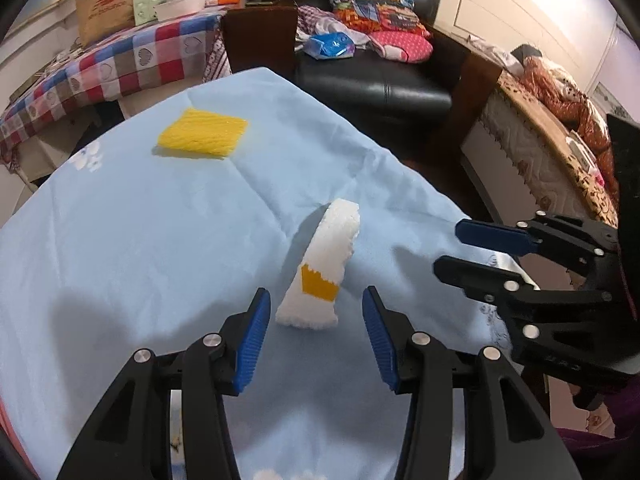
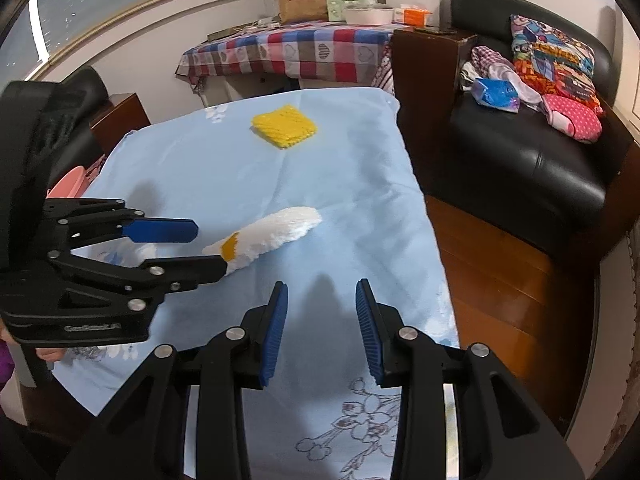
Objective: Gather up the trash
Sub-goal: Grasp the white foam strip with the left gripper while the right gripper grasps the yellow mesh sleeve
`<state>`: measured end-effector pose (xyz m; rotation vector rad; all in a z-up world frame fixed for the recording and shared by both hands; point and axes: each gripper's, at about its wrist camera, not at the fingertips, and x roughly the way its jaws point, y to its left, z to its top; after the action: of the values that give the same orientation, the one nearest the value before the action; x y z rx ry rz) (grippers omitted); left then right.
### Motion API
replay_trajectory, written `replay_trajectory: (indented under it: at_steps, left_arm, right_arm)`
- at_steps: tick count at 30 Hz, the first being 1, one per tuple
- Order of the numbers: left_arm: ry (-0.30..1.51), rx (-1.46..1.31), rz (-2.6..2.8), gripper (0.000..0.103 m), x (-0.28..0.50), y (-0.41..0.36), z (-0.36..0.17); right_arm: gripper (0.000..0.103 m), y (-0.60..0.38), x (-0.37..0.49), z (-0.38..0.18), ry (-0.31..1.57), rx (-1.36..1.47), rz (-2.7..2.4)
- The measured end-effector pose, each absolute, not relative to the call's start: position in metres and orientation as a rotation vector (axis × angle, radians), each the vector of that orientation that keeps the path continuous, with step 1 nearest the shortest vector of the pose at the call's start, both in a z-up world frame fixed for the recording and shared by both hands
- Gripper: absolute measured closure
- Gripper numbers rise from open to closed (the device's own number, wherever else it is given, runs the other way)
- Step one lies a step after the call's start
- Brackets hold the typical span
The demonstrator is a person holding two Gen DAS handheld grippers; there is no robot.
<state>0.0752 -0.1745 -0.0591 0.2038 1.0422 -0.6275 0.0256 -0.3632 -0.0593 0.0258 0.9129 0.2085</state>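
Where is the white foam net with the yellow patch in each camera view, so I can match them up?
Left wrist view: the white foam net sits at lower centre, between the open fingers of the left hand-held gripper.
Right wrist view: the white foam net lies left of centre, its yellow-patched end at the left hand-held gripper.
Shared landmark: the yellow foam net farther back on the blue cloth.

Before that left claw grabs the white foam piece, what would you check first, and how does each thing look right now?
1. Left gripper open: ok.
2. White foam net lined up between its fingers: ok.
3. Pads touching the foam: not ok, a gap shows on both sides.
4. Right gripper empty and open: ok.
5. Right gripper clear of the foam: ok, it sits off to the side.
6. Yellow foam net left on the blue cloth: ok, still to collect.
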Motion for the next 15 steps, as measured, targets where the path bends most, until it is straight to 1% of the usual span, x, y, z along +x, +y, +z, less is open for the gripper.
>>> replay_trajectory:
  at_steps: [8,10,11,12,15]
  left_arm:
    - [1.046,0.227,-0.635,0.056,0.083,-0.182,-0.076]
    - [1.040,0.228,-0.641,0.061,0.082,-0.181,-0.077]
    - [1.032,0.229,-0.645,0.068,0.081,-0.180,-0.077]
    - [1.028,0.232,-0.646,0.070,0.080,-0.181,-0.078]
    - [1.015,0.227,-0.650,0.070,0.077,-0.178,-0.079]
  right_arm:
    - [0.067,-0.373,0.031,-0.063,0.924,0.036,0.186]
    - [0.067,-0.373,0.033,-0.064,0.927,0.039,0.185]
    - [0.067,-0.372,0.034,-0.064,0.928,0.039,0.185]
    - [0.067,-0.372,0.035,-0.065,0.929,0.039,0.186]
    - [0.067,-0.368,0.038,-0.065,0.927,0.033,0.193]
